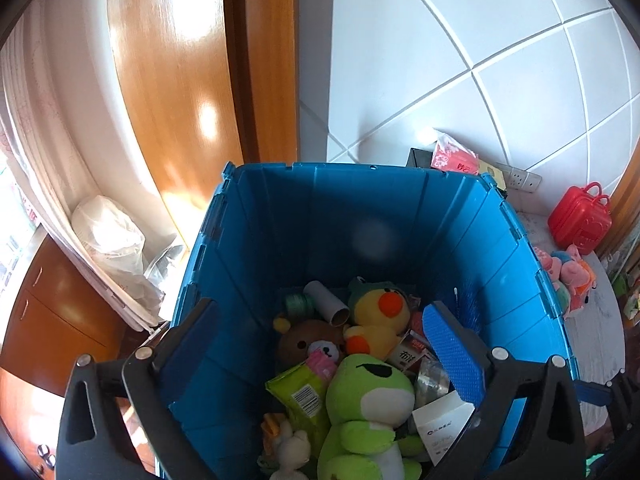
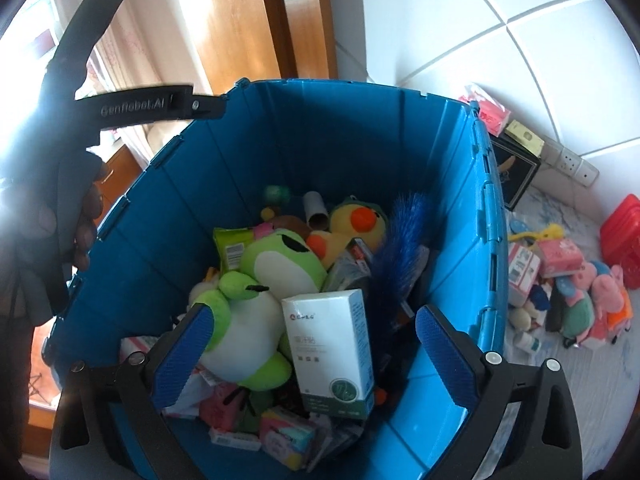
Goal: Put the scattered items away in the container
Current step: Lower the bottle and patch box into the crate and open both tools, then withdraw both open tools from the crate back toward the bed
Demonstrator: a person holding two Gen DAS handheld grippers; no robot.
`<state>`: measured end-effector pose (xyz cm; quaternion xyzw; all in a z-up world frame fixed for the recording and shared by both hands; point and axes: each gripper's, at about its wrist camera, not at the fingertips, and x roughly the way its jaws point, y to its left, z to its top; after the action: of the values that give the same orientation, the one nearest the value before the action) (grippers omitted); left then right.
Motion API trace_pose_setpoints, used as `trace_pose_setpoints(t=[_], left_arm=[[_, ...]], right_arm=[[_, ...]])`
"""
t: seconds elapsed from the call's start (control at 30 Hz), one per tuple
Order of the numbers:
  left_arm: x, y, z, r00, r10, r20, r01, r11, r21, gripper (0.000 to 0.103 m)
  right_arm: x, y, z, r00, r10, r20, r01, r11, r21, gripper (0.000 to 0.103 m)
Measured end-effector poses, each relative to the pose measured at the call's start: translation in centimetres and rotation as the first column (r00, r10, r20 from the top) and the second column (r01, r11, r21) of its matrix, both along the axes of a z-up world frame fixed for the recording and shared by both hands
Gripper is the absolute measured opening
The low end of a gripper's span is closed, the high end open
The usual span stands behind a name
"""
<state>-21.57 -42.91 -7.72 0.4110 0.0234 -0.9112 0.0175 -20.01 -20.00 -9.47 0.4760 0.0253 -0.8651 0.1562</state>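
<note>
1. My left gripper (image 1: 332, 354) hangs over the blue bin (image 1: 452, 216) with its fingers spread wide and nothing between the pads.
2. My right gripper (image 2: 326, 352) is also above the bin (image 2: 160, 184), fingers wide apart, gripping nothing; a white box (image 2: 332, 348) stands upright in the pile at lower centre of that view, between the pads but touching neither.
3. In the left view the bin fills the centre and lower frame. Inside lie a green frog toy (image 1: 370, 412) at the bottom, a yellow duck toy (image 1: 378, 320) above it, a brown bear toy (image 1: 308, 342) to its left and a cardboard tube (image 1: 326, 304) behind.
4. In the right view a blue feather duster (image 2: 400, 248) leans inside the bin's right wall, beside the duck (image 2: 352, 224).
5. Things outside the bin: pig plush toys (image 2: 600, 296) and small boxes (image 2: 528, 264) lie scattered at the right edge of the right view, near a red case (image 1: 580, 220) that shows at right in the left view.
6. The left tool's black handle (image 2: 144, 106) and the hand (image 2: 86, 216) holding it show at upper left of the right view.
</note>
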Motion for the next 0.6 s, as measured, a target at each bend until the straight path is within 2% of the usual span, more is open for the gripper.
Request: trace_pose_setpoints(t=[0.27,0.6], left_arm=[[1.2,-0.3,0.9,0.999,0.032,-0.018,-0.033,0.999,-0.011,0.103],[4.2,3.6,2.4,0.998,0.034,-0.050,-0.036,0.998,-0.048,0.103]], right_arm=[[1.5,0.3,1.1,1.000,0.019,-0.023,-0.019,1.000,-0.008,0.103],[4.5,3.9,3.2,0.995,0.019,-0.097,-0.023,0.999,-0.044,0.103]])
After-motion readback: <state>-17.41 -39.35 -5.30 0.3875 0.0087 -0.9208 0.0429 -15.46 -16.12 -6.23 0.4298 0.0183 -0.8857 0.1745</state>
